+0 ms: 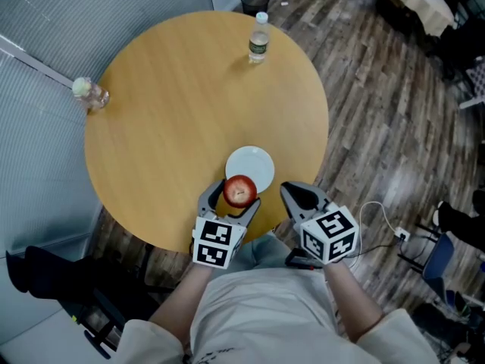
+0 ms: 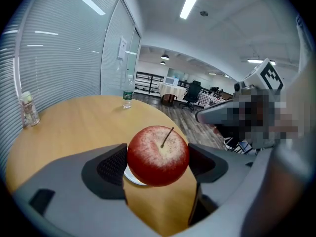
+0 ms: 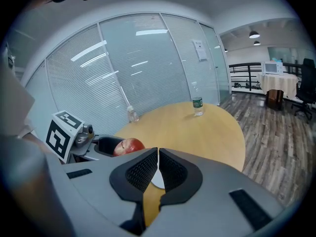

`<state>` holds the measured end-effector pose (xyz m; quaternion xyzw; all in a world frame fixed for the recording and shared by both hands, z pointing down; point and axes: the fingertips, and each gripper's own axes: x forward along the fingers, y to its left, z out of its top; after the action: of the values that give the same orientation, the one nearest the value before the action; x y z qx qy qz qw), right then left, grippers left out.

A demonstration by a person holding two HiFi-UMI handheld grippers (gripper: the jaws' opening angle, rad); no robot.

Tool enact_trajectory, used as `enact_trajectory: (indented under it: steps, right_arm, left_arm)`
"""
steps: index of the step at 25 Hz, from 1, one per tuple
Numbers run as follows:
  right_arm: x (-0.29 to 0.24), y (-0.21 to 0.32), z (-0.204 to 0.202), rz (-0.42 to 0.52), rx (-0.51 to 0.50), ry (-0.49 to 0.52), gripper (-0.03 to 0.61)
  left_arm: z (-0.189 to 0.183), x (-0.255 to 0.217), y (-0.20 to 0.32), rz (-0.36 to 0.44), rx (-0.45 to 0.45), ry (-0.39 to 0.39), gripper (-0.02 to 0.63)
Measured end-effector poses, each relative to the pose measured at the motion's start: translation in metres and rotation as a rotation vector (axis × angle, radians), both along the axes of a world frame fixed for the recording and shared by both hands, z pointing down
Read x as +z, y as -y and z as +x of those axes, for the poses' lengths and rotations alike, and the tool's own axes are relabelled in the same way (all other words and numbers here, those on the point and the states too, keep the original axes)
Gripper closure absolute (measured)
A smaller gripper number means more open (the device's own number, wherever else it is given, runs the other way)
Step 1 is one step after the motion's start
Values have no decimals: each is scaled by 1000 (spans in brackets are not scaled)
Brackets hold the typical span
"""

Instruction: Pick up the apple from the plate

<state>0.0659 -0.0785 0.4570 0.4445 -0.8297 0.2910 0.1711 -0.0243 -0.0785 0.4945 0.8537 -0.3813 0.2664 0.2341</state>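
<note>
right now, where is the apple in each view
Head view: apple low centre, in the left gripper.
Left gripper view: apple dead centre between the jaws.
Right gripper view: apple left of centre, beyond the shut jaws.
Shared landmark: water bottle at the table's far edge.

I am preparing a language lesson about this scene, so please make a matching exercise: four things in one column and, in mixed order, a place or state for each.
Column A
1. apple
2. plate
3. water bottle
4. right gripper

Column B
a. stands near the far edge of the table
b. jaws together, nothing between them
c. held between the jaws of the left gripper
d. white, lies on the table

Pairs: 1-c, 2-d, 3-a, 4-b
</note>
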Motion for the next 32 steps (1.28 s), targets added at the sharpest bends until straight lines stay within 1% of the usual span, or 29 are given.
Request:
enact_trajectory:
  steps: [4, 9, 14, 21, 32]
  right_arm:
    - [-10, -3, -2, 20, -4, -3, 546]
    - [-22, -5, -4, 45, -6, -5, 546]
    - [-33, -7, -2, 72, -1, -7, 546]
    - [-40, -12, -5, 86, 0, -2, 546]
    - [-56, -13, -10, 117, -20, 13, 548]
  left_arm:
    - [1, -10, -12, 6, 4, -13, 227]
    - [-1, -30, -21, 23, -12, -43, 227]
    - [-6, -42, -24, 33, -40, -55, 227]
    - [-8, -58, -30, 59, -59, -90, 227]
    - [-5, -75, -35, 92, -52, -109, 227]
